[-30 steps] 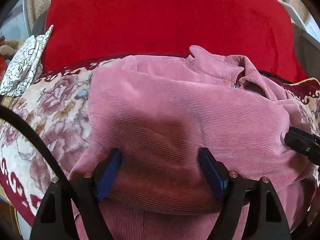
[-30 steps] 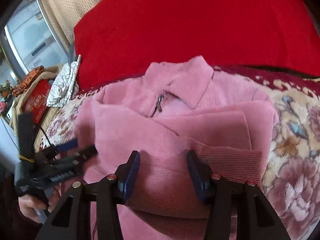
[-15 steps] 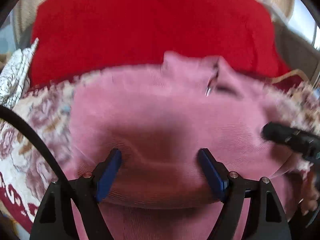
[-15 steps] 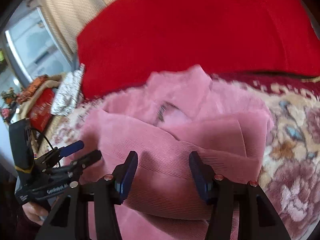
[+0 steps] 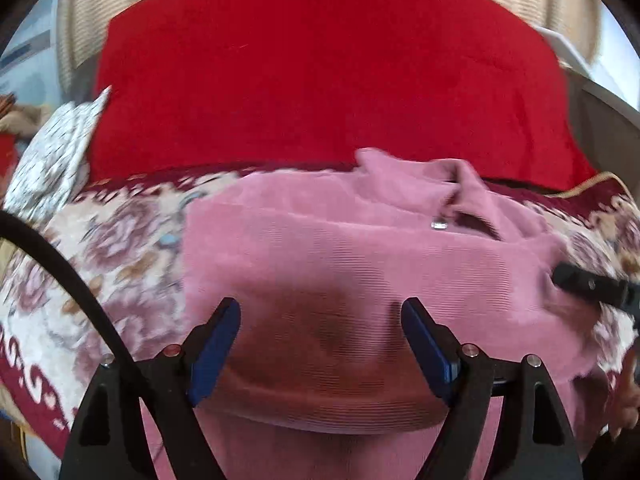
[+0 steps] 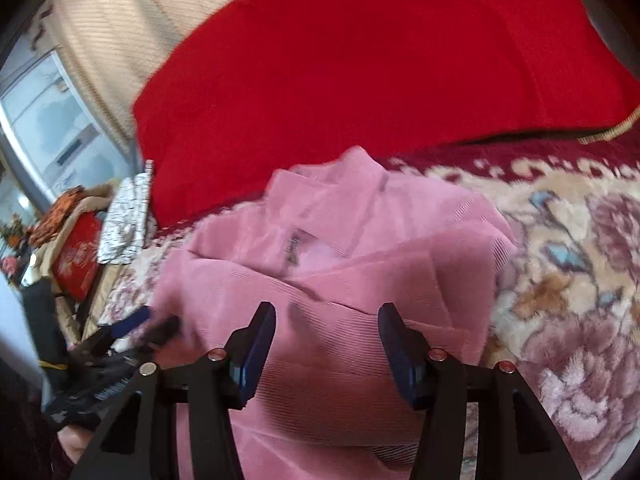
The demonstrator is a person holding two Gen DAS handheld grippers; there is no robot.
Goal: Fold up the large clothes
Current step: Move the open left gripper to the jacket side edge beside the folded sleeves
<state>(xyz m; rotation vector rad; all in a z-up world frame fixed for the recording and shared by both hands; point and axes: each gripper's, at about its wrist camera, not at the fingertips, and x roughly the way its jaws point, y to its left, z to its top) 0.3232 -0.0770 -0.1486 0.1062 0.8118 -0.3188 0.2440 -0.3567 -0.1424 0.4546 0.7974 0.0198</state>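
A pink corduroy jacket [image 5: 360, 248] lies folded on a floral bed cover [image 5: 112, 248], its collar [image 5: 400, 172] and zip pull [image 5: 439, 225] at the far side. My left gripper [image 5: 320, 320] hovers over the jacket's near fold, jaws wide and open, with shadowed cloth under them. In the right wrist view, my right gripper [image 6: 326, 320] stands open over the same jacket [image 6: 400, 280], below the zip pull [image 6: 294, 246]. The left gripper [image 6: 156, 322] shows blurred at the jacket's left edge. One right finger [image 5: 588, 286] reaches in over the jacket's right edge.
A large red blanket [image 5: 320, 80] rises behind the jacket. A white crackle-patterned cloth [image 5: 56, 164] lies at the far left, with a red box [image 6: 78, 256] beside it. Floral cover [image 6: 580, 280] stretches to the right of the jacket. A hand [image 6: 76, 444] holds the left gripper.
Both cameras have drawn back and up a little, so the jacket sits lower in view. The jacket's top layer now lies flatter. Both jaws keep the same width.
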